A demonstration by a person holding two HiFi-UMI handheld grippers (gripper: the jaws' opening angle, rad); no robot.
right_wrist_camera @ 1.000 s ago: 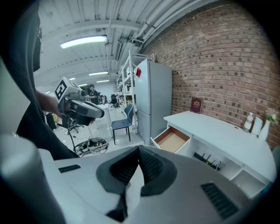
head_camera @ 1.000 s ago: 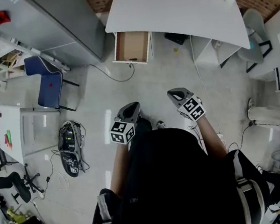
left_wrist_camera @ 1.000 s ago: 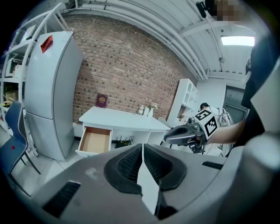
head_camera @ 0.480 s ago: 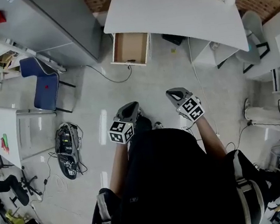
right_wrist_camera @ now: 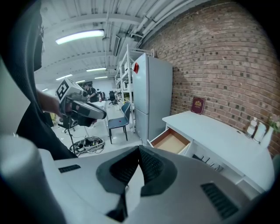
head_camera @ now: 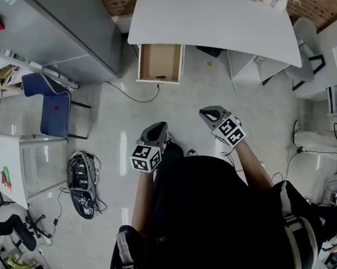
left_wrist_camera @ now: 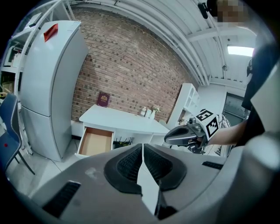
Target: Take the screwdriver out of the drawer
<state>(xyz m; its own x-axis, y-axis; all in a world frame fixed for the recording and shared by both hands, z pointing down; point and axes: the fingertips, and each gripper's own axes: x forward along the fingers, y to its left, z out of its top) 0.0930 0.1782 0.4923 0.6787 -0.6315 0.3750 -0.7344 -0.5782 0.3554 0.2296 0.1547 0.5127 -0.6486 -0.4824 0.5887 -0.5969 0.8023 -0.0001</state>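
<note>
Your left gripper (head_camera: 157,130) and right gripper (head_camera: 210,115) hang side by side before you, jaws pressed together on nothing. The open drawer (head_camera: 159,59) under the desk (head_camera: 215,15) lies well apart.

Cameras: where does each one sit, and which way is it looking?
Head view: on the person's head, looking steeply down at floor, desk, open drawer; shows the person's body, left gripper and right gripper.
Left gripper view: on the left gripper, looking across at desk and brick wall; shows its shut jaws and the right gripper.
Right gripper view: on the right gripper, facing desk and fridge; shows its shut jaws and the left gripper.
Shared: all see the open drawer.
</note>
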